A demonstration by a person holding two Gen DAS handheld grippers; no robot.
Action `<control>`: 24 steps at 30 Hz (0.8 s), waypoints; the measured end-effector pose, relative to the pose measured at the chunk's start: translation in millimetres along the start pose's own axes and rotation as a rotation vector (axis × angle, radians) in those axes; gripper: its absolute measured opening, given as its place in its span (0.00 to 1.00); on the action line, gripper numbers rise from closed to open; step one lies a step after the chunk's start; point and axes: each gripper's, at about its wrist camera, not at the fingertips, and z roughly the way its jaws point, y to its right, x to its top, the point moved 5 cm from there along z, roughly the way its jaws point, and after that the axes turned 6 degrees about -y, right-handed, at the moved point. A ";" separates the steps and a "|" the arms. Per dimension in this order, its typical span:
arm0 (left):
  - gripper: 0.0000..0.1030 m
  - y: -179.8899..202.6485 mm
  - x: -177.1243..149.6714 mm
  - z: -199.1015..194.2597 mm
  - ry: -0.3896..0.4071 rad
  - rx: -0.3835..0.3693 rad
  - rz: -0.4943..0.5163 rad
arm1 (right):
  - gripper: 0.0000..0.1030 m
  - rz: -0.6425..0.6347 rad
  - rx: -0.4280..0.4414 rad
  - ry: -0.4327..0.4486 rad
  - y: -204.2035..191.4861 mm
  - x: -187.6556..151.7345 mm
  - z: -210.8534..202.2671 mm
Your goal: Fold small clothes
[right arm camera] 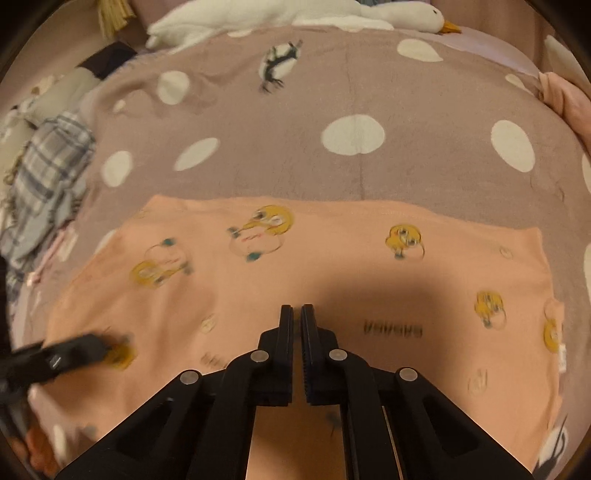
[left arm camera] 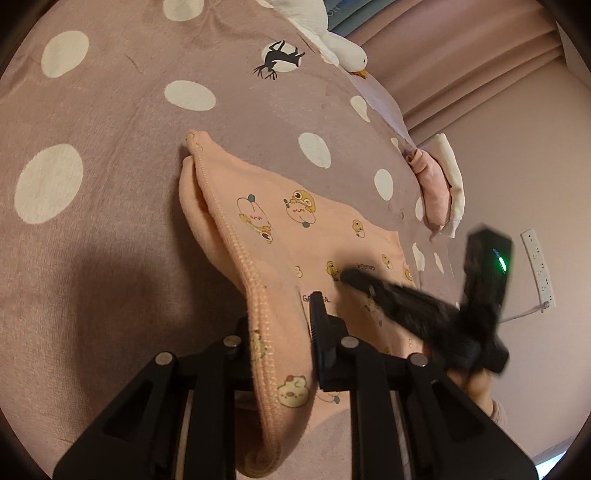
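A peach garment (left arm camera: pixel 295 221) printed with yellow cartoon ducks lies on a mauve bedspread with white dots (left arm camera: pixel 110 110). My left gripper (left arm camera: pixel 280 314) is shut on the garment's stitched hem and holds that edge lifted off the bed; the cloth hides its left finger. In the right wrist view the garment (right arm camera: pixel 332 251) is spread flat. My right gripper (right arm camera: pixel 296 310) has its fingers together, tips down into the fabric near the front edge. The left wrist view has the right gripper (left arm camera: pixel 349 275) blurred, on the cloth. The left gripper (right arm camera: pixel 92 347) appears blurred at the left.
A white duck plush (right arm camera: pixel 406 14) lies along the far edge of the bed. Folded pink and cream clothes (left arm camera: pixel 436 188) sit at the right bed edge. A plaid cloth pile (right arm camera: pixel 48 173) is at the left. A power strip (left arm camera: pixel 537 266) hangs on the wall.
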 end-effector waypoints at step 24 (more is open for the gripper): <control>0.17 101.5 6.3 23.3 -0.037 0.080 0.196 | 0.06 0.333 0.321 0.145 75.8 -68.4 -60.5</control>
